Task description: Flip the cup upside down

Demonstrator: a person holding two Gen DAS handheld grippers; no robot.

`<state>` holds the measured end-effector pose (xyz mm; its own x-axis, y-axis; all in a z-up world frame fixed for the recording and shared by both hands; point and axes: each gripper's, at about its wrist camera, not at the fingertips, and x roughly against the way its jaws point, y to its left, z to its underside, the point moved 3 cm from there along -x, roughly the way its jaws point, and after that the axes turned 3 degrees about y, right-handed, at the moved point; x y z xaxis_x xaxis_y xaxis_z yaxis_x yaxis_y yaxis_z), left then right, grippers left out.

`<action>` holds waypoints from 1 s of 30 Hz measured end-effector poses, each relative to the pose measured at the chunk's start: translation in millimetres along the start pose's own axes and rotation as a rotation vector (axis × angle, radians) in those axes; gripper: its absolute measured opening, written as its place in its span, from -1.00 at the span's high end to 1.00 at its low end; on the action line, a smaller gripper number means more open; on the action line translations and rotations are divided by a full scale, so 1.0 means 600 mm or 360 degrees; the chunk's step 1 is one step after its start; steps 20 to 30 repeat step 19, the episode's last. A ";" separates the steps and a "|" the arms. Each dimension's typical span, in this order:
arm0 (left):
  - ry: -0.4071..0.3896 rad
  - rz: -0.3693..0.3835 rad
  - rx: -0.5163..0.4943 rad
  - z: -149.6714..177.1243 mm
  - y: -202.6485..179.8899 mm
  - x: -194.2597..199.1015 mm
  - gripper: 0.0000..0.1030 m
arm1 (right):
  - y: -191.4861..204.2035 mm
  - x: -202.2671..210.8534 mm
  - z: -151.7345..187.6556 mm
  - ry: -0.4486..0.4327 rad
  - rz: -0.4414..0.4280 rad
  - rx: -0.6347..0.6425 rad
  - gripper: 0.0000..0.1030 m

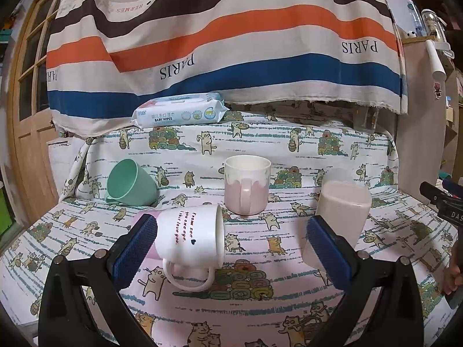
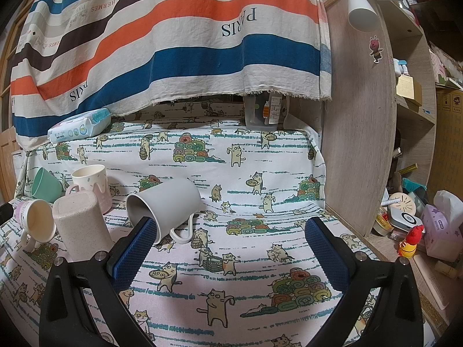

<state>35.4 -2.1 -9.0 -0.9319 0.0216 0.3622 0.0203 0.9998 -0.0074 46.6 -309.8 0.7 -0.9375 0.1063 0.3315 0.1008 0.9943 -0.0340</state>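
Observation:
Several cups sit on the cat-print cloth. A white mug with red writing (image 1: pixel 188 235) lies on its side, mouth to the right, handle toward me, just inside my open left gripper (image 1: pixel 231 248), against its left pad. A pink-and-cream mug (image 1: pixel 246 186) stands upright behind it. A green cup (image 1: pixel 128 182) lies tipped at the left. A speckled beige cup (image 1: pixel 338 214) stands upside down by the right pad. In the right wrist view a grey mug (image 2: pixel 166 206) lies on its side beside the left pad of my open, empty right gripper (image 2: pixel 231 248).
A baby wipes pack (image 1: pixel 179 111) lies at the back under a hanging striped cloth (image 1: pixel 231 43). A wooden shelf side (image 2: pixel 358 133) rises at the right, with clutter (image 2: pixel 419 225) beyond it. A wooden door (image 1: pixel 26 115) stands at the left.

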 end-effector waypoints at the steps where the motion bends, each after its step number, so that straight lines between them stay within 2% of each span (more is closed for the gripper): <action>1: 0.0001 0.0000 0.0000 0.000 0.000 0.000 -0.99 | 0.000 0.000 0.000 0.0000 0.0000 0.0000 -0.99; 30: 0.0013 0.0014 -0.0001 0.001 -0.002 -0.001 -0.99 | 0.000 0.000 0.000 0.0001 0.0000 0.0000 -0.99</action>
